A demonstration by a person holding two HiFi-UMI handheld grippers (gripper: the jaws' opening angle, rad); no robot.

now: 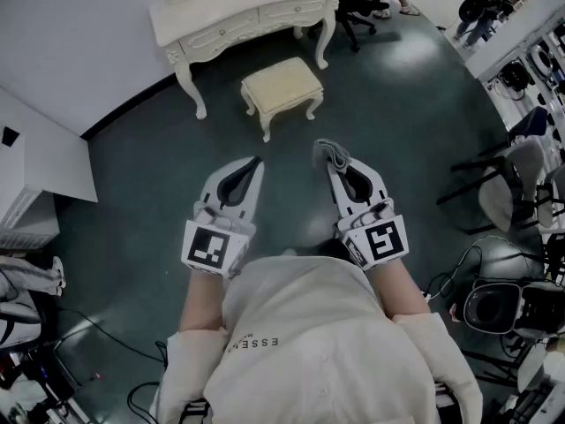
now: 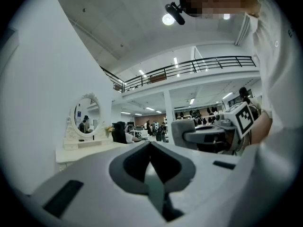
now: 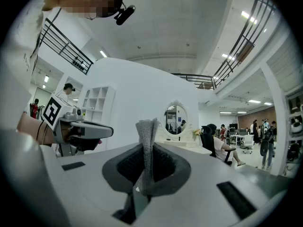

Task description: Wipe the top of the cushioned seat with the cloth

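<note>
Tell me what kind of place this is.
Probably an open-plan workspace staged with furniture: a cream dressing table and cushioned seat stand on dark floor, with a railed mezzanine and office chairs beyond.

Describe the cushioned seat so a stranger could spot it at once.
Find the cream dressing table against the white wall. On the floor in front of it stands the cushioned seat, the only low piece with a square padded top and curved legs.

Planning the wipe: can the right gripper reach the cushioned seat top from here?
Probably yes: the right gripper, shut on the cloth, faces the cushioned seat; its top is bare, the floor between shows nothing in the way, though a gap separates them.
</note>
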